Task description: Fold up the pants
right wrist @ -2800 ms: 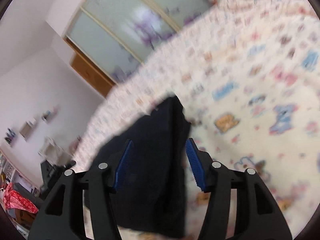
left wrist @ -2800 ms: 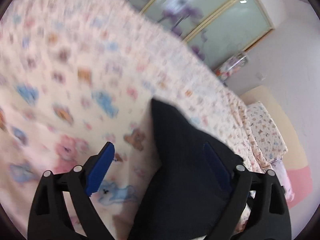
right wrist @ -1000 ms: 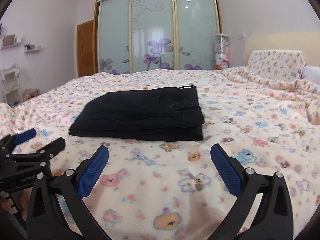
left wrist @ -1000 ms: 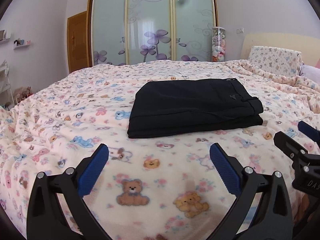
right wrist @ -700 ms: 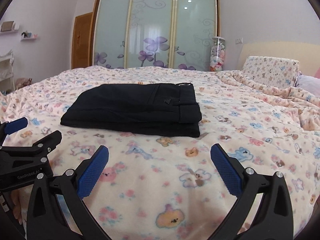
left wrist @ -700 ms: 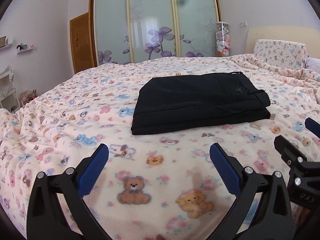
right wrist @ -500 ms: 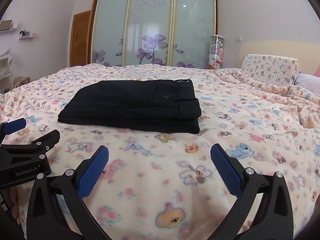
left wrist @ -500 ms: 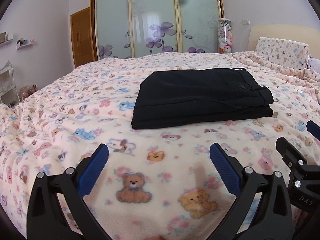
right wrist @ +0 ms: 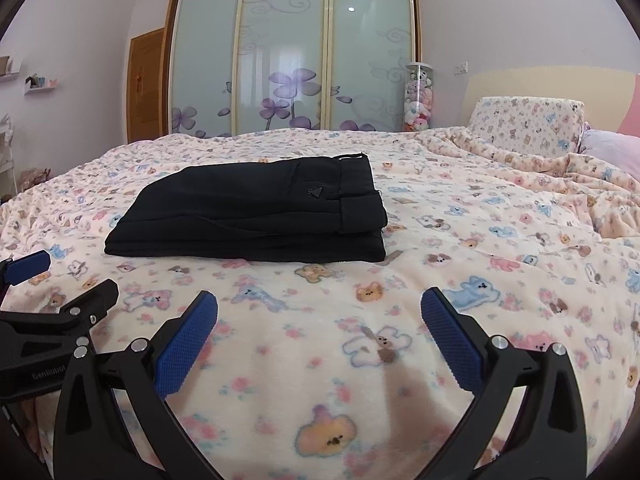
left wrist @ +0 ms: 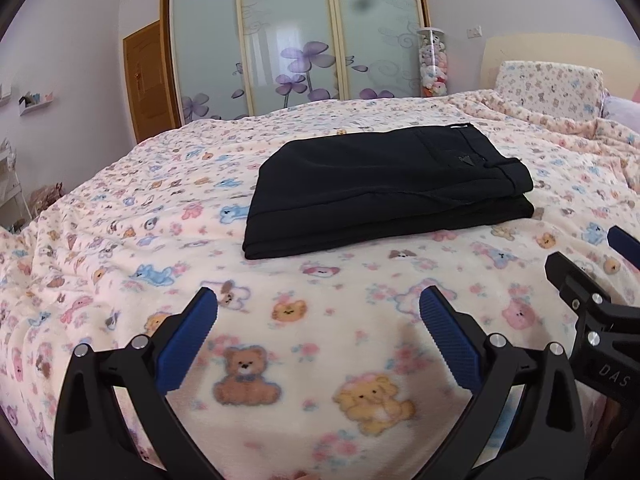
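Black pants (left wrist: 384, 188) lie folded in a flat rectangle on the bear-print blanket (left wrist: 312, 340), with the waistband at the right end. They also show in the right wrist view (right wrist: 256, 216). My left gripper (left wrist: 318, 308) is open and empty, above the blanket well short of the pants. My right gripper (right wrist: 318, 308) is open and empty too, at the same distance. Each gripper shows at the edge of the other's view: the right one (left wrist: 592, 300) and the left one (right wrist: 60, 292).
A pillow (right wrist: 524, 128) and rumpled blanket (right wrist: 560, 184) lie at the bed's right end by the headboard. Sliding wardrobe doors (right wrist: 292, 60) and a tube of soft toys (right wrist: 418, 96) stand behind the bed. A wooden door (left wrist: 146, 80) is at the back left.
Both grippers have let go of the pants and pulled back from them. In the last second both views shifted slightly; the pants have not moved.
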{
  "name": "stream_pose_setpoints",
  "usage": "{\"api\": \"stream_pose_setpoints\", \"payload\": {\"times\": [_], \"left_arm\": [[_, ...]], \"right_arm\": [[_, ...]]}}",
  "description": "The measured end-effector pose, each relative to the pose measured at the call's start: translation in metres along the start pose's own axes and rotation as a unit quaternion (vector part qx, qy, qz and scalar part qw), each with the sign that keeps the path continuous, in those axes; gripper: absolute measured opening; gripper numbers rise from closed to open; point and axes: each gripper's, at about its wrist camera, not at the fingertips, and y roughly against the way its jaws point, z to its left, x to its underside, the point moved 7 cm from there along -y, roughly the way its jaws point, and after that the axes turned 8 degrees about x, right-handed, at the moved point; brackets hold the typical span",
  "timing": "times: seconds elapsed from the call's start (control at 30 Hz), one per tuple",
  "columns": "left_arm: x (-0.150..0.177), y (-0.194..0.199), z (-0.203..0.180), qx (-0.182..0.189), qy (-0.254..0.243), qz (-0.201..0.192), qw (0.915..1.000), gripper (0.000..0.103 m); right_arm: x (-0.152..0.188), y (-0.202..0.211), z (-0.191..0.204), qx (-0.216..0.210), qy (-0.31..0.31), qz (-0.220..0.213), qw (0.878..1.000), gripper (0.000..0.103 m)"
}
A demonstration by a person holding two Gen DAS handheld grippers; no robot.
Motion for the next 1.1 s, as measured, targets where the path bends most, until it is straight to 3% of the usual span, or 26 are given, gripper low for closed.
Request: {"api": "stream_pose_setpoints", "payload": {"times": [1.1], "left_arm": [[0.0017,-0.0036,-0.0044,0.001,-0.012,0.011,0.9999,0.101]], "right_arm": [[0.0036,-0.0054,-0.0003,-0.001,-0.004,0.009,1.000,0.102]]}}
